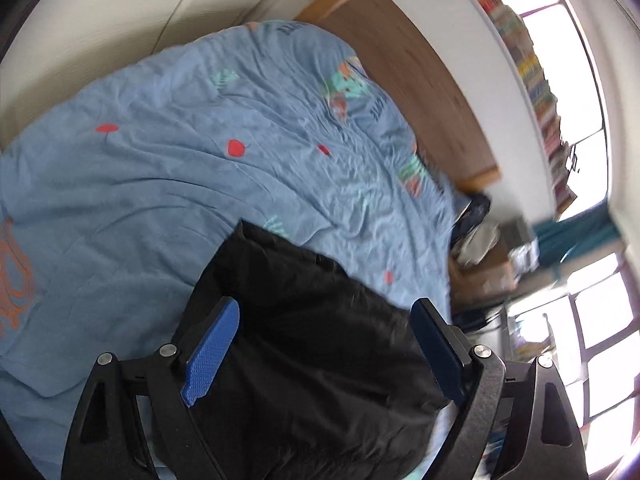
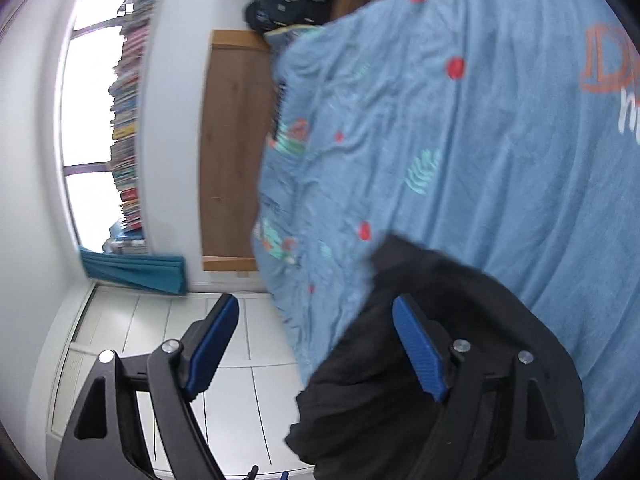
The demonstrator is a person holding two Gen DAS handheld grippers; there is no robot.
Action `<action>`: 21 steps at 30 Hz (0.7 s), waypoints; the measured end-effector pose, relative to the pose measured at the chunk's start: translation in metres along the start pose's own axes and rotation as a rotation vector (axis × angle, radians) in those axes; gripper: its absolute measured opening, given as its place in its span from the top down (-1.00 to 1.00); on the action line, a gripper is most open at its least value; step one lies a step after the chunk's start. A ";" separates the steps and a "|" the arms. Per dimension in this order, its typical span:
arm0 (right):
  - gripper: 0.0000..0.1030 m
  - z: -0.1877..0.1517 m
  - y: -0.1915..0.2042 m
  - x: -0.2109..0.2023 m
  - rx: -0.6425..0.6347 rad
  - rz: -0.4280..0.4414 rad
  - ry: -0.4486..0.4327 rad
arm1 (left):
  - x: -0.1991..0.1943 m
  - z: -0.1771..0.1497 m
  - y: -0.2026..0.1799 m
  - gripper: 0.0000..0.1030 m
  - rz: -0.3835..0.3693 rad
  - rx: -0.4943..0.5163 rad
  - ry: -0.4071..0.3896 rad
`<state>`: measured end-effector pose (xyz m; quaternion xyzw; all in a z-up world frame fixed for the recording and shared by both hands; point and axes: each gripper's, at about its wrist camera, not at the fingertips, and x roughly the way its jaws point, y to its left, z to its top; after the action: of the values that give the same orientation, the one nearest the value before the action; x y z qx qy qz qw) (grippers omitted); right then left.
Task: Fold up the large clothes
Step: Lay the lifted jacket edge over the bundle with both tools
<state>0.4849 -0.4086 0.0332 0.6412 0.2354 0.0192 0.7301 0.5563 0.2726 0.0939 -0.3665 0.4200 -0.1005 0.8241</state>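
Observation:
A black garment [image 1: 320, 360] lies folded in a heap on a blue printed bedspread [image 1: 180, 160]. My left gripper [image 1: 326, 304] hangs over it, open. Its blue pads [image 1: 212, 352] stand wide apart on either side of the cloth and do not press on it. In the right wrist view the same black garment [image 2: 472, 292] sits at the edge of the bedspread [image 2: 500, 160]. My right gripper [image 2: 316, 300] is open too, with nothing between its fingers. One finger is over the garment, the other past the bed's edge.
A wooden board [image 1: 420, 80] runs along the bed's far side. Stacked books [image 1: 536, 80] line a bright window. A cardboard box with clutter [image 1: 488, 272] and a dark bag [image 2: 288, 12] sit beside the bed. White panels [image 2: 240, 380] and a teal curtain [image 2: 136, 268] lie beyond the edge.

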 end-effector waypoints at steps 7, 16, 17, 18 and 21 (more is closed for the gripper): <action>-0.61 -0.051 0.068 -0.007 -0.429 -0.124 0.060 | 0.032 -0.063 -0.056 -0.68 0.203 0.320 0.004; -0.61 -0.197 0.055 0.083 -0.886 -0.358 0.293 | 0.108 -0.125 -0.090 -0.68 0.242 0.562 0.125; -0.61 -0.210 0.050 0.096 -0.911 -0.365 0.329 | 0.119 -0.125 -0.092 -0.68 0.254 0.581 0.131; -0.61 -0.218 0.047 0.105 -0.928 -0.370 0.351 | 0.131 -0.122 -0.094 -0.68 0.265 0.601 0.138; -0.61 -0.231 0.039 0.142 -0.995 -0.432 0.369 | 0.166 -0.107 -0.097 -0.74 0.295 0.626 0.165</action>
<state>0.5366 -0.1409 0.0096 0.1436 0.4473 0.0899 0.8782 0.5923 0.0692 0.0172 -0.0223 0.4823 -0.1333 0.8655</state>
